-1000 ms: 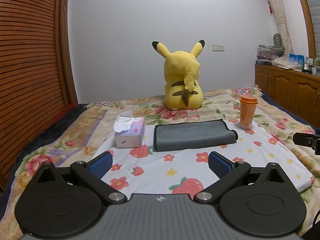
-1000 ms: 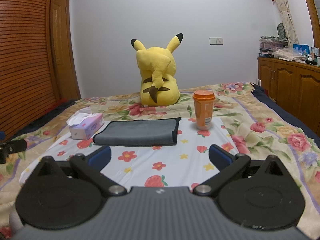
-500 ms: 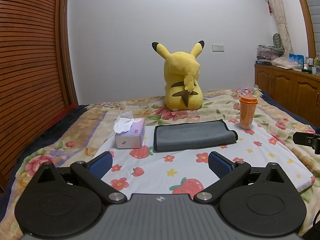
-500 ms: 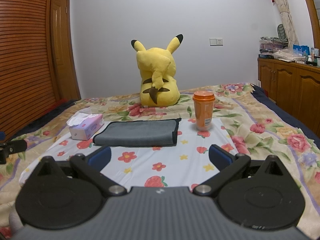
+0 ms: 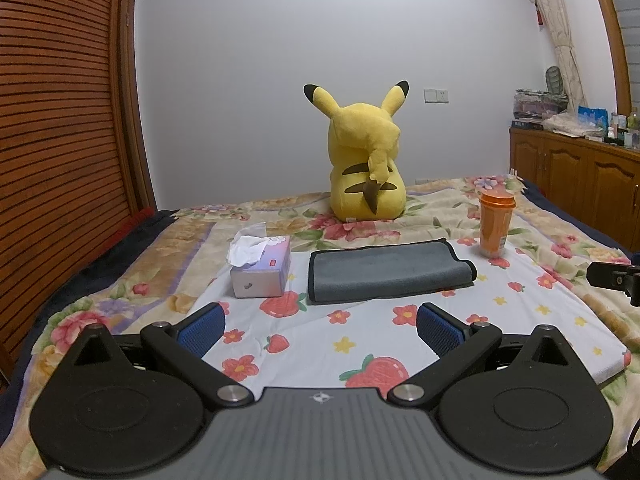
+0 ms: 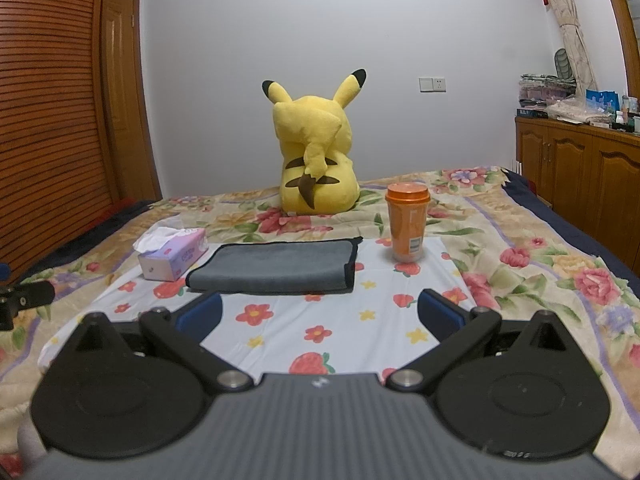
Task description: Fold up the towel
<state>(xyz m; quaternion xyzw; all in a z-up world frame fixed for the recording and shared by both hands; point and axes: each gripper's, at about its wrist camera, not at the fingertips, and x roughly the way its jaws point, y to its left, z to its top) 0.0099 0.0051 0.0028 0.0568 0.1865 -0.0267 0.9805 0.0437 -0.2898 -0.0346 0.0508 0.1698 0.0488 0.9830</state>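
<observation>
nothing has moved: left gripper (image 5: 320, 322) and right gripper (image 6: 319, 312) stay apart, empty, near the bed's front edge; folded towel (image 5: 386, 270) lies mid-sheet.

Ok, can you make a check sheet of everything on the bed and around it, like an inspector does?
Surface: bed with a floral blanket and a strawberry-print sheet laid on top.
Job's things: grey towel, already folded into a flat rectangle, lying on the sheet.
Clutter: tissue box left of the towel; orange cup with lid, upright, right of it; yellow plush toy behind, back turned.
Grippers: left gripper and right gripper both open, holding nothing, short of the towel.
Cables: nothing seen.
Surroundings: white wall, slatted wooden panel, wooden cabinets with piled items, curtain.
</observation>
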